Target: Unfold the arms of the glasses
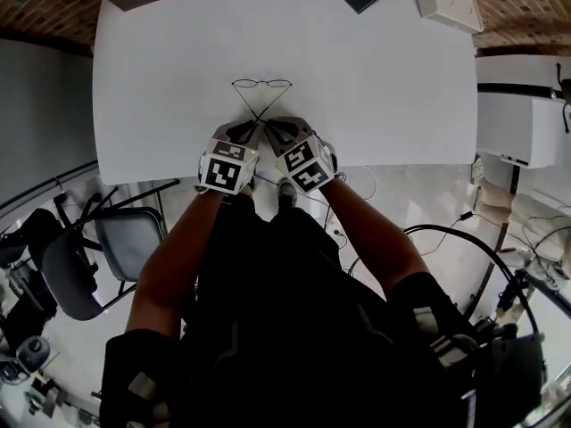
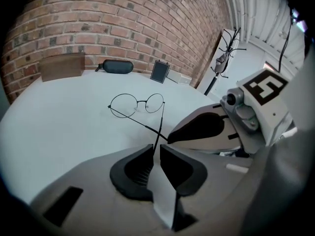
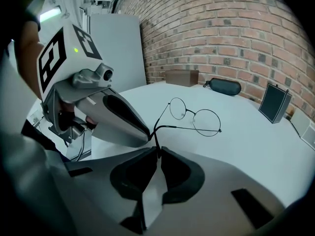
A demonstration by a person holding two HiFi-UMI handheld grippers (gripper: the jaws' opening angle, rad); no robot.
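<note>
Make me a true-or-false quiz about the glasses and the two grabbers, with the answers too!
1. The glasses have round lenses. True.
2. The two arms of the glasses cross over each other. True.
3. The left gripper is empty. False: its jaws are shut on the tip of one arm of the glasses.
4. The right gripper holds the glasses case. False: its jaws are shut on the tip of the other arm, and the glasses case lies far back on the table near the brick wall.
5. The table is black. False: the table is white.
</note>
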